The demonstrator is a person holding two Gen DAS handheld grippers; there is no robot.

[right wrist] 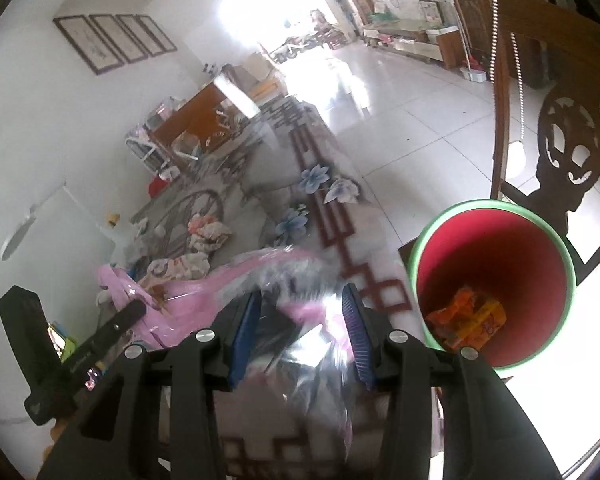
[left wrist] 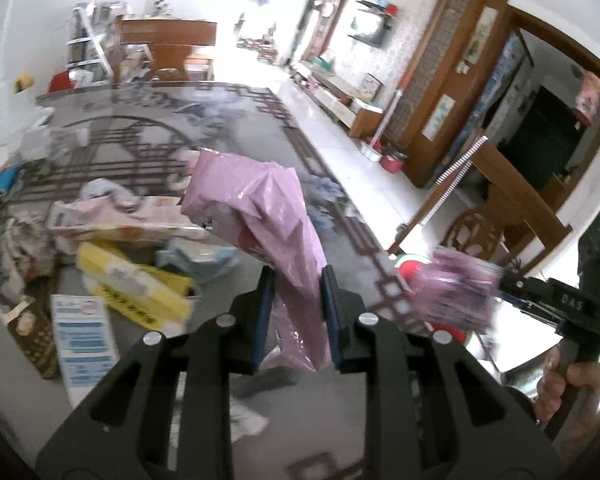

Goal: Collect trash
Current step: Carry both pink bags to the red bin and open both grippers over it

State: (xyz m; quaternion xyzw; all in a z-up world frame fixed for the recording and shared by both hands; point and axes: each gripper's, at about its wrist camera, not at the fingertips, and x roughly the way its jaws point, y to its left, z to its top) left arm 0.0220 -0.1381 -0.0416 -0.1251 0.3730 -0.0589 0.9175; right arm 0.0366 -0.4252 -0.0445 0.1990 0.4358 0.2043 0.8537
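Observation:
My left gripper (left wrist: 296,284) is shut on a crumpled pink plastic bag (left wrist: 256,208) and holds it up above the glass table (left wrist: 240,128). My right gripper (right wrist: 300,312) is shut on a pink and clear foil wrapper (right wrist: 300,280); it shows blurred in the left wrist view (left wrist: 456,292). A red bin with a green rim (right wrist: 492,272) stands just right of the right gripper, beside the table edge, with an orange wrapper (right wrist: 466,316) at its bottom. The left gripper and its pink bag (right wrist: 140,296) appear at lower left of the right wrist view.
More trash lies on the table: a yellow packet (left wrist: 136,288), a white and blue box (left wrist: 84,340), a pink carton (left wrist: 112,220), crumpled paper (right wrist: 208,232). A carved wooden chair (right wrist: 560,148) stands behind the bin. White tiled floor (right wrist: 400,112) lies to the right.

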